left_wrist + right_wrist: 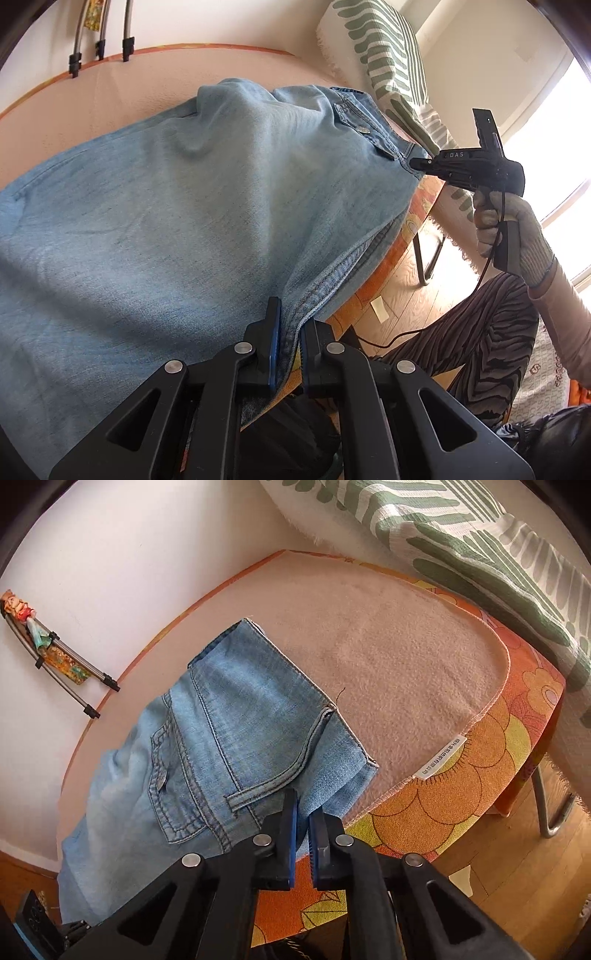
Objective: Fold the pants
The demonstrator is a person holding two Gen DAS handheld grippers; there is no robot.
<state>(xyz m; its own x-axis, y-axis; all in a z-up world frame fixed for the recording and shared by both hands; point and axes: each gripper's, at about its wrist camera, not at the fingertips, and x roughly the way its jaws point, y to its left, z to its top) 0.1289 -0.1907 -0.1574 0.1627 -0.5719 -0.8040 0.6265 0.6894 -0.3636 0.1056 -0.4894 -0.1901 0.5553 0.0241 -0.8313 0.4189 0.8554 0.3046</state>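
Lying on the table, the jeans are pinched by left tongs and right tongs.

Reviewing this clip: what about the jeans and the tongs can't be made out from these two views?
- Jeans legs: cut off by the left wrist view's left edge.
- Left tongs grip: the hem fold hides how many layers are pinched.
- Right tongs contact: the pads hide the waistband edge in the right wrist view.

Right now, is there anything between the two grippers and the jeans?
Nothing visible. The left gripper is shut on the jeans' stitched edge, and the right gripper is shut on their waistband corner.
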